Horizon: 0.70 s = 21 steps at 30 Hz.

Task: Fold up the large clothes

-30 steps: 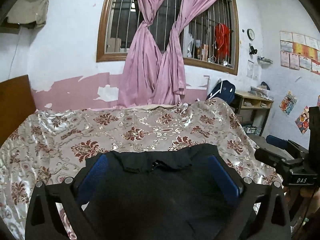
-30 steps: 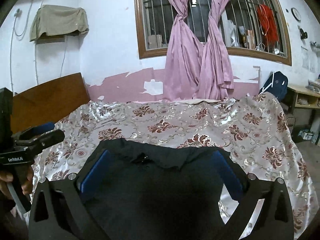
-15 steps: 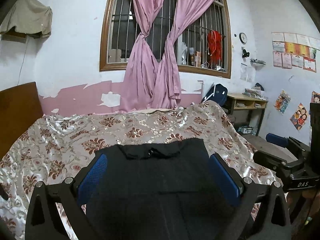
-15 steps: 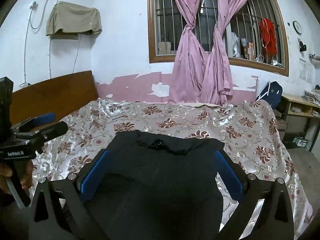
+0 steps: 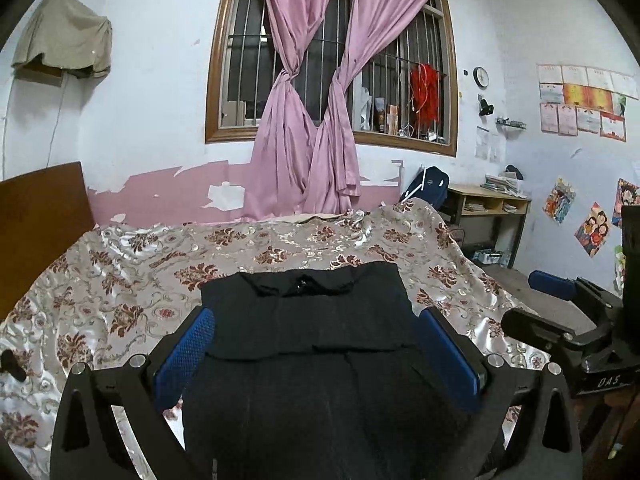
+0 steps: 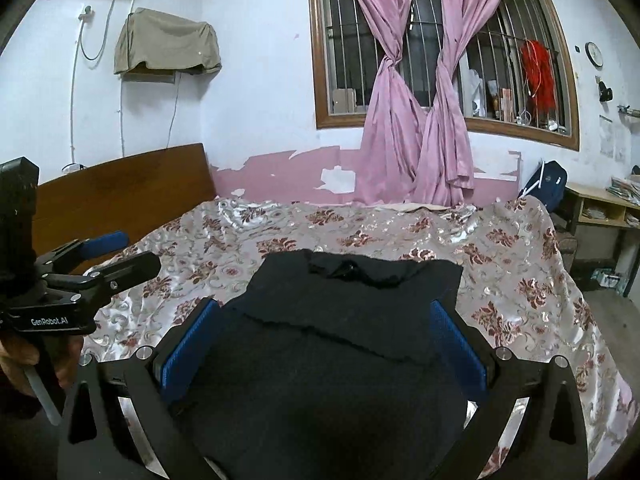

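**Black garment lying folded on the bed, both grippers released**

The black garment (image 5: 312, 320) is lying on the floral bedspread (image 5: 120, 280) near the bed's front edge, with its collar end pointing toward 12 o'clock, at the window (image 5: 332, 60). A folded layer is sitting across the upper part, its lower hem making a line across the cloth between the blue pads.

The left gripper (image 5: 316, 344) is hovering over the garment with its jaws spread wide, nothing between them; the cloth is showing below the gap, and whether the pads are touching it cannot be told. The right gripper (image 6: 324, 340) is doing the same, jaws released and apart, looking down on the same dark cloth (image 6: 340, 320).

In the left wrist view the right gripper is showing at 3 o'clock, off the bed's side. In the right wrist view the left gripper is showing at 9 o'clock, held by a hand (image 6: 24, 360) beside the wooden headboard (image 6: 120, 188).

Pink curtains (image 5: 308, 140) are hanging knotted at 12 o'clock, and a desk (image 5: 488, 204) is standing at 2 o'clock.
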Each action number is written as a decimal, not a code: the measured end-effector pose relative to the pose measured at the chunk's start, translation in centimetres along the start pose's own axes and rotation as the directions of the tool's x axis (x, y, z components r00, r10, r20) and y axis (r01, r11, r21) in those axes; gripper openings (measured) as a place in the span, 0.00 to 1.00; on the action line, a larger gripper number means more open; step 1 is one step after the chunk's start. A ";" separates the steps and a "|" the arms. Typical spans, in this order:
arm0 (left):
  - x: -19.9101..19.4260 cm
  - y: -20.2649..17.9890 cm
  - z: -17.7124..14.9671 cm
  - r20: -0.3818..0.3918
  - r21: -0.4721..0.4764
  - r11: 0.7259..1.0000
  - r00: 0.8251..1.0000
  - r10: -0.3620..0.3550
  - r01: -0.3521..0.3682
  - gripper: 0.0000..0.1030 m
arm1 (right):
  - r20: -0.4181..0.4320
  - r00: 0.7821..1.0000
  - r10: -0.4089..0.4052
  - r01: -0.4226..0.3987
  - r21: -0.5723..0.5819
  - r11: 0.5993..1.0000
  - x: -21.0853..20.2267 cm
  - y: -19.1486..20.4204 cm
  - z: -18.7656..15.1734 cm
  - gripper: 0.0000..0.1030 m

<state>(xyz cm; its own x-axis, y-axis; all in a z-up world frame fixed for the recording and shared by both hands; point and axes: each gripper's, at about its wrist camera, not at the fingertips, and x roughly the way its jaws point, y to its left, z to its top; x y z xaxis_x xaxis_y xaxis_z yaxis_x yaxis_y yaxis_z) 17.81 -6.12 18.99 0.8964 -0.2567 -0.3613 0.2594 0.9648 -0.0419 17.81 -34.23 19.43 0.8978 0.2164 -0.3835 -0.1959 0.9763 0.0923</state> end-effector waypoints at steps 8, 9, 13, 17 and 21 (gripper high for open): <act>-1.8 -0.1 -1.1 0.006 0.028 0.999 1.000 0.017 -0.017 1.00 | -0.025 1.000 0.018 -0.018 -0.007 1.000 -1.8 1.5 -1.6 0.98; -1.8 -0.1 -1.3 0.004 0.025 1.000 1.000 0.015 -0.015 1.00 | -0.026 0.999 0.020 -0.020 -0.011 1.000 -1.9 1.6 -2.0 0.98; -1.7 -0.2 -1.9 -0.010 0.009 1.000 1.000 0.012 -0.012 1.00 | -0.046 0.999 0.025 -0.024 0.003 1.000 -1.7 1.4 -3.0 0.98; -1.8 -0.2 -3.2 -0.024 0.018 0.999 0.999 0.027 -0.027 1.00 | -0.068 0.997 0.024 -0.021 0.038 0.999 -1.5 0.6 -4.4 0.98; -1.8 0.1 -4.6 -0.058 0.004 1.000 0.998 0.031 -0.031 1.00 | -0.098 0.995 0.020 -0.012 0.076 0.997 -1.3 -0.2 -5.5 0.98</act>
<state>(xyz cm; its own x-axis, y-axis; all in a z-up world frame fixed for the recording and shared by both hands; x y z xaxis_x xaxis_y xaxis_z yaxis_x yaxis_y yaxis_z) 14.55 -5.32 15.36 0.8818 -0.2229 -0.4156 0.2328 0.9721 -0.0274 14.55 -34.71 14.89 0.8510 0.2352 -0.4696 -0.1763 0.9702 0.1663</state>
